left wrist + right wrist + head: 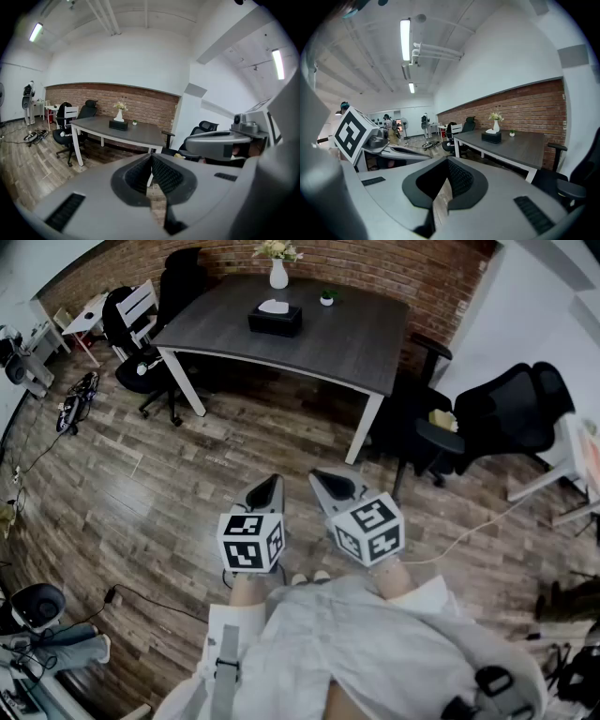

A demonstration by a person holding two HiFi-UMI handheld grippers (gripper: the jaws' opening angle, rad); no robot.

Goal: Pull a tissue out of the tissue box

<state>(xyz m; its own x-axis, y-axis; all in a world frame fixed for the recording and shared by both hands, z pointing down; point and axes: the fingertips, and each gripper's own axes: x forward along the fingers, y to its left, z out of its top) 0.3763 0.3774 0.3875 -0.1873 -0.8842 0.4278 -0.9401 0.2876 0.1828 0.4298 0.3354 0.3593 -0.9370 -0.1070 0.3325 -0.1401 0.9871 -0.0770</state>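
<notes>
Head view: left gripper (pixel 266 491) and right gripper (pixel 336 487) are held side by side low in front of the person, over wood floor (pixel 187 493), both jaw pairs pressed together with nothing in them. The tissue box (pixel 275 319) sits well ahead of both jaws on the dark desk (pixel 356 334), a white tissue (pixel 274 306) standing out of its top; a white vase (pixel 278 276) stands just beyond the box and a small pot (pixel 326 298) beyond and to the right. Left gripper view: jaws closed tip to tip, empty; the box (pixel 118 124) is far ahead and left of the jaw line, with the vase right behind it. Right gripper view: jaws likewise shut on nothing; the box (pixel 491 137) is far ahead, right of the jaw line, near the desk's far side. Judgement: the task is not yet begun, and the approach comes first. Risks from here: arriving with the jaws closed would only push the tissue down into the slot. A pinch taken too low, or a pull without the other jaws steadying the box, may lift or drag the light box along. Overreaching past the box could tip the vase. A shallow pinch may tear off a corner.
</notes>
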